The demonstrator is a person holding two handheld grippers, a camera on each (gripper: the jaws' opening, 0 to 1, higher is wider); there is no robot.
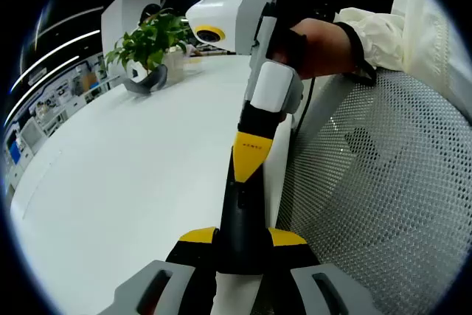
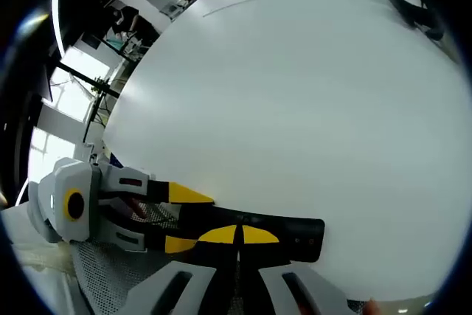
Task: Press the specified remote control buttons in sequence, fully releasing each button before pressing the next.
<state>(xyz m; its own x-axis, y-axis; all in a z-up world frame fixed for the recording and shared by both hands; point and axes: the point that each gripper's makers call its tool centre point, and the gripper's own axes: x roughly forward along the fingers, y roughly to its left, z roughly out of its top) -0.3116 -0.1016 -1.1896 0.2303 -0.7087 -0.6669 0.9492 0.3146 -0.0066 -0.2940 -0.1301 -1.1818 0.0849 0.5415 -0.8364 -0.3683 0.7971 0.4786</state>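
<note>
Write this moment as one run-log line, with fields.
left gripper: shut on black slim remote control | right gripper: shut, tips at remote | white table: potted green plant

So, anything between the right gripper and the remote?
Nothing visible. The right gripper, jaws together, has its yellow tips right at the face of the black remote; I cannot confirm actual contact. The left gripper clamps one end of the remote from the side, clear of those tips.
</note>
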